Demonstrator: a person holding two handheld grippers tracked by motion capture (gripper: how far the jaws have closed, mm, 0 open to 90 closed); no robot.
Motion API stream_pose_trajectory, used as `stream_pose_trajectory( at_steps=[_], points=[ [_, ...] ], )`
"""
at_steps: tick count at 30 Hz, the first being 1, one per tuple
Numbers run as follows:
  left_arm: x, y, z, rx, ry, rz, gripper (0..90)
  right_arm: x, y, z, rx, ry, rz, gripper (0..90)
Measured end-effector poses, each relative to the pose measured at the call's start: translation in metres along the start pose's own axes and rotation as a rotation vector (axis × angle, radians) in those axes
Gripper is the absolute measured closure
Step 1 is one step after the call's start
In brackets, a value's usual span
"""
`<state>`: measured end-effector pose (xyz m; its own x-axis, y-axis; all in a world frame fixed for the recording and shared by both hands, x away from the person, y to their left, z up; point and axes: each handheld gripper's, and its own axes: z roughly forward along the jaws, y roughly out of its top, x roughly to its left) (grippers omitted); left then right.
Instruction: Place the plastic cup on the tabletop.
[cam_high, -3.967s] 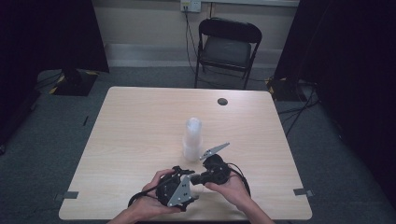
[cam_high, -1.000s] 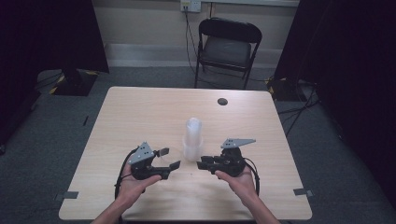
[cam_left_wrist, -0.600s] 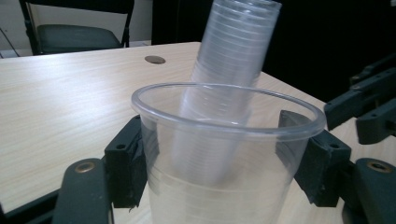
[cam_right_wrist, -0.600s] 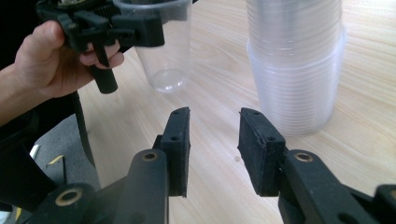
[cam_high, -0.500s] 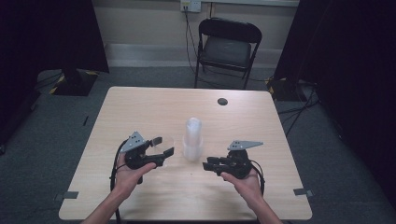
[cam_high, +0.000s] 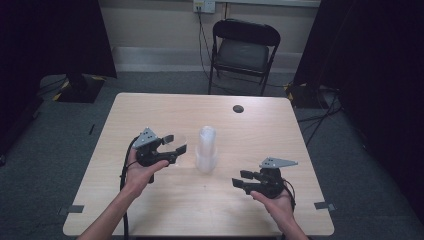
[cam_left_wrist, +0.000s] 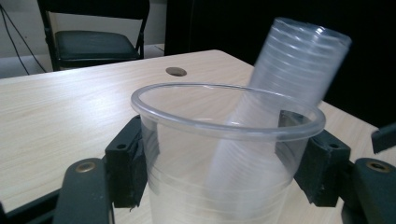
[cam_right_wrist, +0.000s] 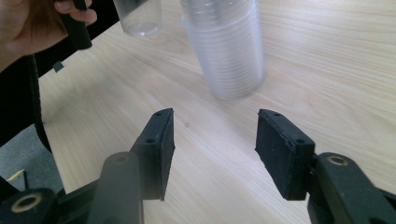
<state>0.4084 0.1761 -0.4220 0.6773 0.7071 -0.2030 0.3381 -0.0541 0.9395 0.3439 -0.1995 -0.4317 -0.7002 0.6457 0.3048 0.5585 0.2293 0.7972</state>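
A tall stack of clear plastic cups stands upright near the middle of the wooden table. My left gripper is just left of the stack, shut on a single clear cup. In the left gripper view that single cup sits upright between the two black pads, and the stack rises behind it. My right gripper hovers open at the front right of the stack with nothing between its jaws. The right gripper view shows my right gripper open, with the stack ahead and the single cup at the upper left.
A small dark round hole sits in the table's far right part. Beyond the far edge stands a black folding chair. Dark curtains hang on both sides. Bare tabletop lies left of and behind the stack.
The two grippers, close together at the front edge 4 s ago, have spread apart. The left one has moved away from the person, up beside the stack; the right one has drifted right and nearer.
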Motion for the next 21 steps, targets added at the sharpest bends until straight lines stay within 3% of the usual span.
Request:
stream_pose_trajectory(
  at_steps=[3, 8, 15, 21],
  points=[
    [0.006, 0.0, 0.005, -0.015, 0.028, 0.002, 30.2, -0.005, -0.003, -0.003, -0.008, -0.006, 0.009, 46.9],
    [0.019, -0.002, 0.017, 0.0, 0.075, -0.016, 30.3, -0.01, -0.005, -0.004, -0.01, -0.008, 0.013, 46.8],
    [0.033, -0.006, 0.034, 0.007, 0.135, -0.007, 30.6, -0.016, -0.012, -0.008, -0.027, -0.023, 0.045, 46.8],
    [0.039, -0.012, 0.04, 0.028, 0.156, -0.002, 30.4, -0.016, -0.012, -0.009, -0.035, -0.025, 0.042, 46.8]
  ],
)
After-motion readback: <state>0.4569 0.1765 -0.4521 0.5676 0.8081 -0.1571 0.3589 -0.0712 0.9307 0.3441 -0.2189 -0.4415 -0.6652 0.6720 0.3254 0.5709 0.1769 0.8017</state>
